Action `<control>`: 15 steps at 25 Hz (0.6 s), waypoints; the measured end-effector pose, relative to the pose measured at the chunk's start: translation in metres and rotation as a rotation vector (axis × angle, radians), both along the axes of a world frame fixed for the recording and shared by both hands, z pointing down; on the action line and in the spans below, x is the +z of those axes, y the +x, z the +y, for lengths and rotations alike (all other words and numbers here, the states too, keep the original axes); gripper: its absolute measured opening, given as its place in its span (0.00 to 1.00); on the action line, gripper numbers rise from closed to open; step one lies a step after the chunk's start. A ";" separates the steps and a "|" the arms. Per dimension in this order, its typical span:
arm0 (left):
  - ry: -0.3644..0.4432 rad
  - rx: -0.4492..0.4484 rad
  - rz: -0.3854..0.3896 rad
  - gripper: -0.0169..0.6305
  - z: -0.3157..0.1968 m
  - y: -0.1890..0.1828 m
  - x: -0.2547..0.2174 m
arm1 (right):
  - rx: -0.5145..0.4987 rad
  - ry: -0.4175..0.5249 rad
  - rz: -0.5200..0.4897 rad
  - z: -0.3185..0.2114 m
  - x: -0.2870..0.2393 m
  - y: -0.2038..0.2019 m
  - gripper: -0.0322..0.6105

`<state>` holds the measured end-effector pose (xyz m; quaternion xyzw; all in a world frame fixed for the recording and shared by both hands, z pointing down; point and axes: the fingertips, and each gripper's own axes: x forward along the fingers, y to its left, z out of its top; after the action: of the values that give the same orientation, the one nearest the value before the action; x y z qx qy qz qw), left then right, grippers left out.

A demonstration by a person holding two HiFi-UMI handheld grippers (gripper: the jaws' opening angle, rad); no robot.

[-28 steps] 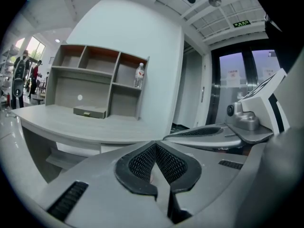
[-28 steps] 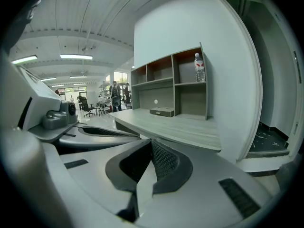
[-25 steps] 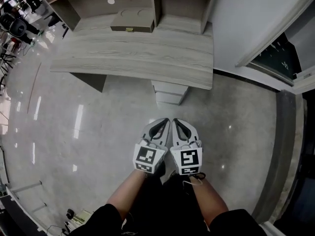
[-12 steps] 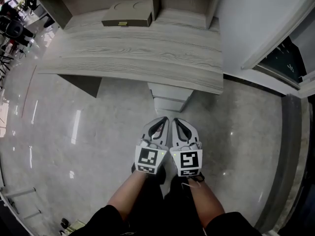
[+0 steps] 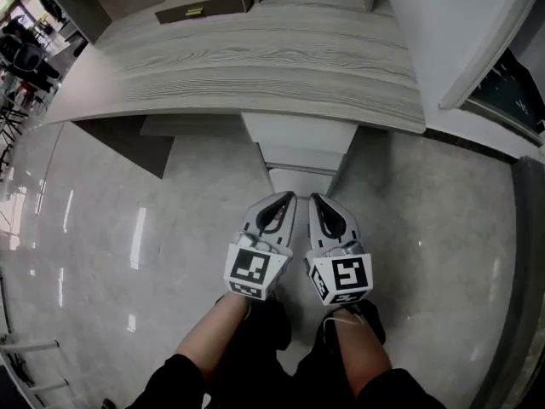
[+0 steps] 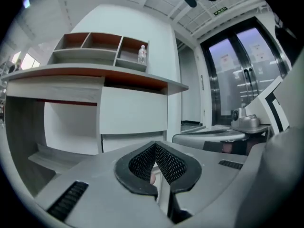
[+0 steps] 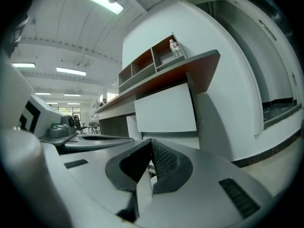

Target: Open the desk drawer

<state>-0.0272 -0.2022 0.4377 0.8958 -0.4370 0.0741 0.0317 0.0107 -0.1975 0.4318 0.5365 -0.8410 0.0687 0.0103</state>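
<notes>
A white drawer unit (image 5: 300, 147) stands under the right end of the grey wood-grain desk (image 5: 255, 66); its drawer fronts (image 6: 133, 113) (image 7: 165, 110) are all closed. My left gripper (image 5: 281, 201) and right gripper (image 5: 317, 201) hang side by side just in front of the unit, low over the floor, pointing at it and not touching it. Both are shut with nothing between the jaws. In the left gripper view (image 6: 156, 148) and the right gripper view (image 7: 151, 146) the ribbed pads meet at the tip.
A flat olive box (image 5: 203, 5) lies at the back of the desk. A shelf unit with a bottle (image 6: 142, 54) tops the desk. A white wall (image 5: 451, 32) is at the right. Polished floor (image 5: 102, 245) spreads left. Chairs (image 5: 21, 54) stand far left.
The head and both grippers have sunk and come nearer the desk; the drawer unit now looms larger just ahead of the jaws. Both grippers stayed shut.
</notes>
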 end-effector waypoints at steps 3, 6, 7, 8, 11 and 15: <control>-0.003 0.072 0.039 0.03 -0.003 -0.004 0.018 | -0.006 0.020 -0.044 -0.001 0.019 0.001 0.06; -0.021 0.129 0.067 0.03 -0.010 -0.005 0.045 | -0.013 0.031 -0.079 -0.007 0.047 0.003 0.06; -0.041 0.132 0.108 0.03 -0.014 -0.007 0.054 | -0.012 0.032 -0.103 -0.011 0.058 0.004 0.06; -0.066 0.130 0.168 0.03 -0.018 -0.011 0.063 | -0.012 0.030 -0.138 -0.015 0.069 0.006 0.06; -0.117 0.117 0.375 0.03 -0.035 -0.021 0.085 | -0.015 0.020 -0.258 -0.026 0.097 0.012 0.06; -0.160 0.114 0.586 0.03 -0.061 -0.020 0.111 | -0.037 0.029 -0.405 -0.045 0.113 0.015 0.06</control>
<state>-0.0470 -0.2634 0.5487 0.8968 -0.3509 -0.1515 0.2228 0.0260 -0.2429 0.5452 0.4962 -0.8366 0.1627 -0.1655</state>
